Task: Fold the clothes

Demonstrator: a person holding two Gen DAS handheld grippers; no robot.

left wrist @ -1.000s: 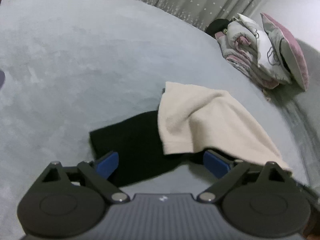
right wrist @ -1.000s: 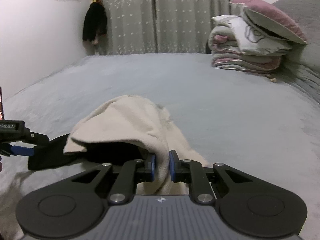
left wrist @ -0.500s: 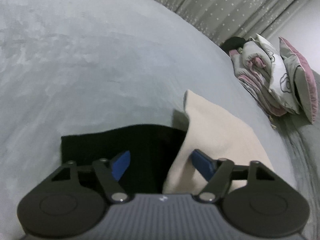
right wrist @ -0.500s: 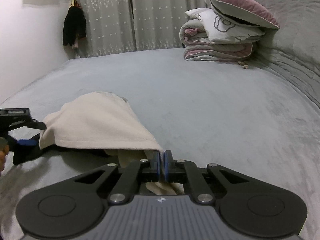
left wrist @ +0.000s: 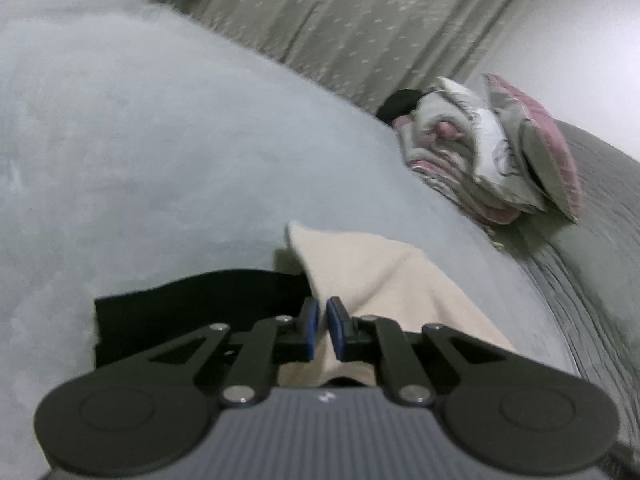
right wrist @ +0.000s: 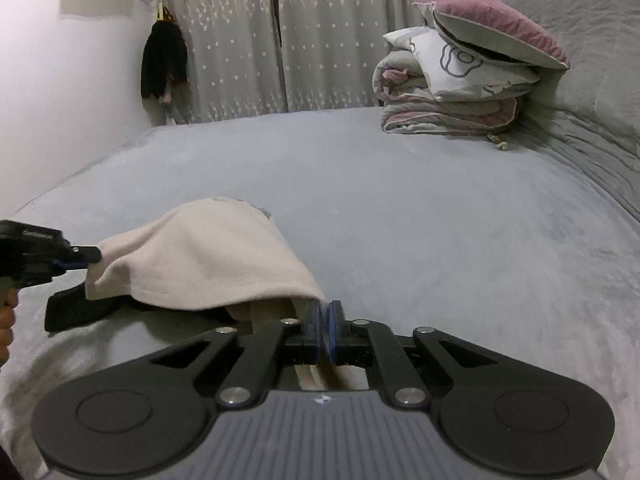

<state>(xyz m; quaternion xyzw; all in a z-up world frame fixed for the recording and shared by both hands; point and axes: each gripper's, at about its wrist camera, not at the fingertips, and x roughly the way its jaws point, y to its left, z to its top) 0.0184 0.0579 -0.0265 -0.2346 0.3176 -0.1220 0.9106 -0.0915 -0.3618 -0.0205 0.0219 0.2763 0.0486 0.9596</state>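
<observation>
While both pairs of blue-padded jaws are drawn tight, a fold of the cream, soft knitted garment [left wrist: 384, 276] is pinched in each. Within the left wrist view, the left gripper [left wrist: 322, 330] is seen clamped on the cloth's near edge, the fabric rising between the pads and spreading away toward 1 o'clock. Within the right wrist view, the right gripper [right wrist: 323, 330] is seen with pads pressed together on a thin hem of the same cream garment [right wrist: 200, 256], which is draped away toward 10 o'clock. At 9 o'clock in that view the left gripper [right wrist: 86, 258] is seen from the side, nipped onto the garment's far corner, so the cloth is held stretched between the two tools and lifted slightly off the bed. A bit of a hand [right wrist: 6, 316] is glimpsed at the left edge, behind that tool.

Beneath the cream cloth, a black flat fabric piece [left wrist: 192, 304] is laid on the pale grey plush bedspread [left wrist: 160, 160], protruding at 9 o'clock of the left jaws. It is partly covered by the cream garment.

Further out, at 1 o'clock, a stack of folded grey-and-pink quilts [right wrist: 448, 112] is noted, topped by a pink-and-grey pillow [right wrist: 496, 32]. Grey star-patterned curtains [right wrist: 304, 32] are hung behind the bed at 12 o'clock. A dark item [right wrist: 164, 64] is hung on the white wall at 11 o'clock. The left view is somewhat blurred.
</observation>
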